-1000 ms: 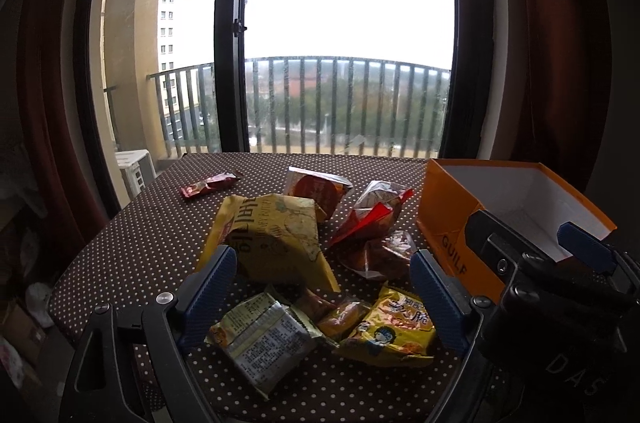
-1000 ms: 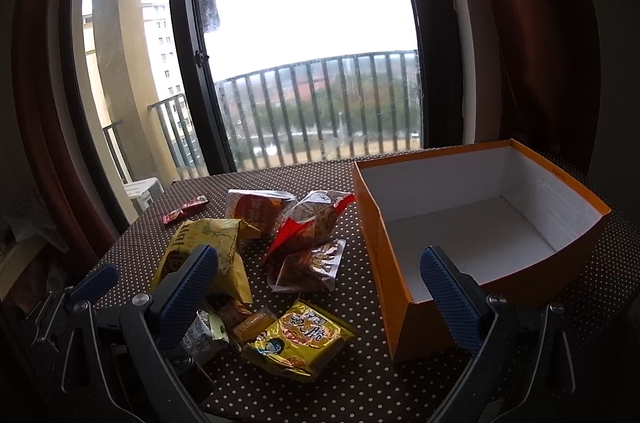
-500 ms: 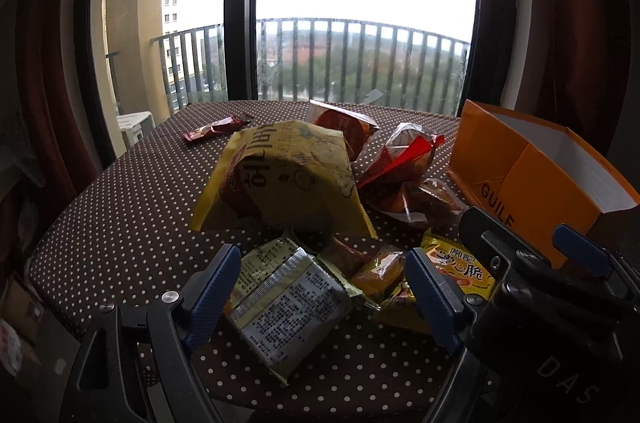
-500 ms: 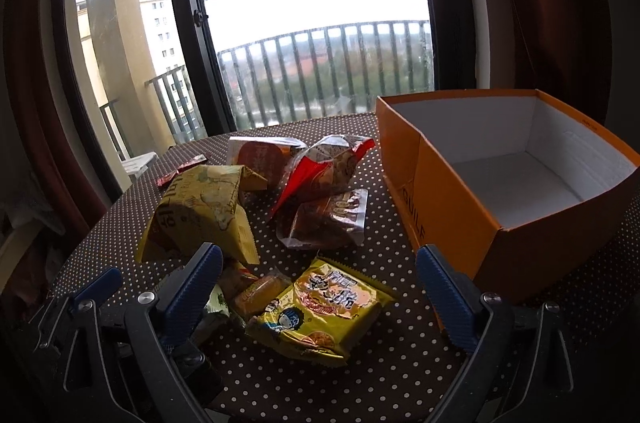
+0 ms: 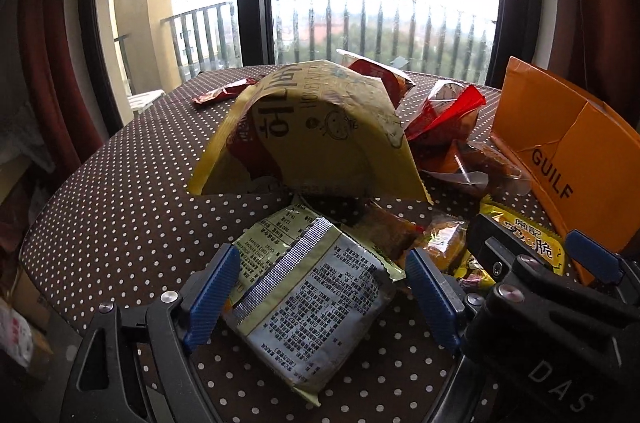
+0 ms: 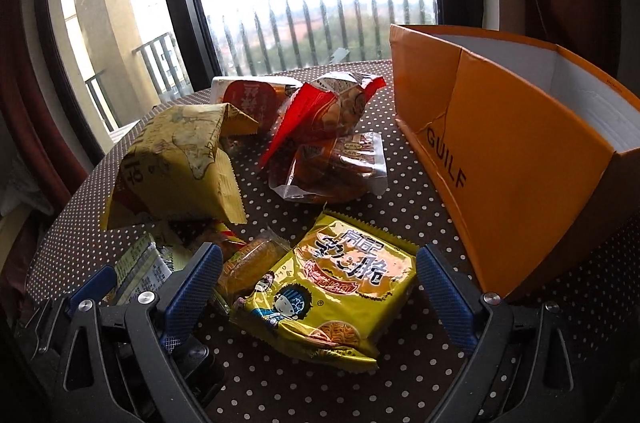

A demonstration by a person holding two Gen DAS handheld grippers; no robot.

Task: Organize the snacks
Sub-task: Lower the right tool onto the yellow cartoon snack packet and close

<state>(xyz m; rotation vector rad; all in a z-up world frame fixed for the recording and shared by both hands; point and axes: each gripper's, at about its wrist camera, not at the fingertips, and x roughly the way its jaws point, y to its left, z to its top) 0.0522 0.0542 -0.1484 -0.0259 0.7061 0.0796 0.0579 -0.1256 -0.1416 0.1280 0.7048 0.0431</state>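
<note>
Snack packets lie in a heap on a brown dotted tablecloth (image 5: 120, 207). My left gripper (image 5: 320, 287) is open, its blue pads either side of a silver-and-green packet (image 5: 312, 303) lying label side up. My right gripper (image 6: 318, 291) is open around a yellow noodle packet (image 6: 332, 287). A big yellow bag (image 5: 316, 135) (image 6: 176, 163) stands tented behind them. Red and clear packets (image 6: 328, 143) lie further back. An open orange box (image 6: 520, 151) (image 5: 560, 151) stands at the right. The right gripper's body (image 5: 552, 303) shows in the left wrist view.
A small red bar (image 5: 220, 95) lies apart at the table's far left. A small orange wrapped snack (image 6: 248, 263) sits between the two front packets. Window, balcony railing and dark red curtains stand behind the table. The table edge drops off at the left.
Both grippers have moved down and forward toward the table. The silver-and-green packet now lies between the left pads and the yellow noodle packet between the right pads. Both stay open.
</note>
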